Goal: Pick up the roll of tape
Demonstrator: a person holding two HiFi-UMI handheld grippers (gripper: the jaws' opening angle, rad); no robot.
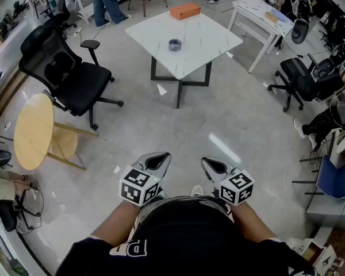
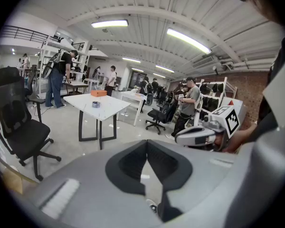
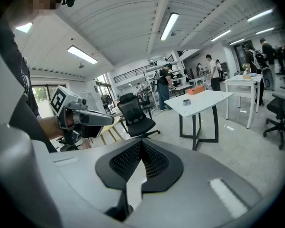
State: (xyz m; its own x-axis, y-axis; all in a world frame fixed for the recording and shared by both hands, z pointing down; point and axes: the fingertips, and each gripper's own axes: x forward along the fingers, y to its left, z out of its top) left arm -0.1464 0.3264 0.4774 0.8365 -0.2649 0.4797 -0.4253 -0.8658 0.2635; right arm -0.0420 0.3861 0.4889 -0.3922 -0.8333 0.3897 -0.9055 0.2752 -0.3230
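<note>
1. Lying flat on white surface point(image 1: 207, 36), hole upward: roll of tape point(image 1: 175, 45), well ahead of left gripper point(image 1: 157, 160) and right gripper point(image 1: 213, 167).
2. Left gripper: pressed together, empty; judged marginally nearer.
3. Right gripper: pressed together, empty.

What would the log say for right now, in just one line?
stage: reach not begun | left gripper: shut, empty | right gripper: shut, empty | roll of tape: on white table, across the floor, untouched
</note>
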